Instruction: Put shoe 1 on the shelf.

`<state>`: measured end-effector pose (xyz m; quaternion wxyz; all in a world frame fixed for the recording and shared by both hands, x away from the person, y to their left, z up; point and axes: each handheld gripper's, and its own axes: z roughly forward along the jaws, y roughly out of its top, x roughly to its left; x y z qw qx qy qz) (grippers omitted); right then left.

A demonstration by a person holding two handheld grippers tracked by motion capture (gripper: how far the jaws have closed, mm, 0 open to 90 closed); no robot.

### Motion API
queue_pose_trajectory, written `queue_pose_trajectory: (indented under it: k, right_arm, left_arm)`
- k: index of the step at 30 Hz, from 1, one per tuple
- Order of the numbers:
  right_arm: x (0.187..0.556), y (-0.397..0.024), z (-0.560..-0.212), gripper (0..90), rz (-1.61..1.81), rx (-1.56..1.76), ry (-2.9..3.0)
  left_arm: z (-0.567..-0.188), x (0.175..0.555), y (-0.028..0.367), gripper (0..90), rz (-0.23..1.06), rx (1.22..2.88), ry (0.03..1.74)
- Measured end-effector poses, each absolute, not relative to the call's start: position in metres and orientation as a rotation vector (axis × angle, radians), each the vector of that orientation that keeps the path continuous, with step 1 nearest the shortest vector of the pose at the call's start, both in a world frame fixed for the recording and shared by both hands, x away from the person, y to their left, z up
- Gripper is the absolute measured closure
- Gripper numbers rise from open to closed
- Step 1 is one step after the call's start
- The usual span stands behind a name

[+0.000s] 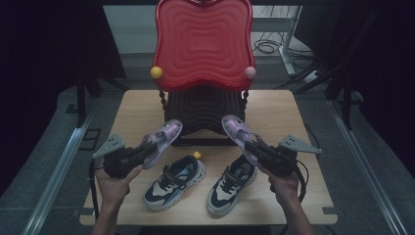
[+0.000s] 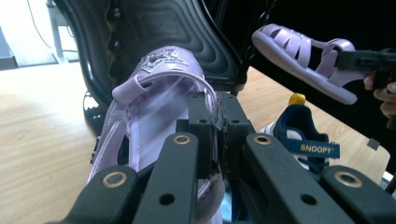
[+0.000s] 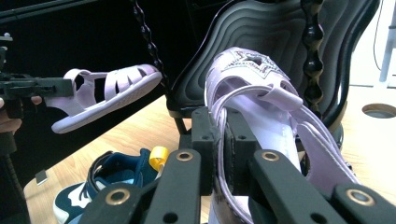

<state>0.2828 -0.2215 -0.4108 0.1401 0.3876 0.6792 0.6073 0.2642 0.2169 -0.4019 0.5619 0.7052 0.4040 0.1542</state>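
Note:
Two lilac sandals are held in the air above the wooden table (image 1: 274,105), toes pointing toward the red shoe rack (image 1: 203,44). My left gripper (image 1: 147,152) is shut on the left lilac sandal (image 1: 164,138), its jaws pinching the heel strap (image 2: 212,100). My right gripper (image 1: 252,147) is shut on the right lilac sandal (image 1: 237,131) the same way, clamped on the strap at the heel (image 3: 219,112). In the left gripper view the right sandal (image 2: 299,60) hangs at upper right. In the right gripper view the left sandal (image 3: 107,95) hangs at left.
Two navy, grey and white sneakers (image 1: 176,182) (image 1: 231,183) lie on the table near the front edge, between my hands. The rack's black ribbed lower shelf (image 1: 205,110) stands just beyond the sandals' toes. A yellow ball (image 1: 156,72) and a pink ball (image 1: 250,72) sit at the rack's corners.

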Motion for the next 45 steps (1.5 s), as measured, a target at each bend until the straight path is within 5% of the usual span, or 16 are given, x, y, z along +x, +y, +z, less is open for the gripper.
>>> queue_pose_trajectory:
  k: [45]
  right_arm:
    - [0.317, -0.184, -0.395, 84.4, 1.722, 1.122, 1.928]
  left_arm:
    - [-0.395, 0.319, 0.186, 86.4, 0.38, 1.639, 0.951]
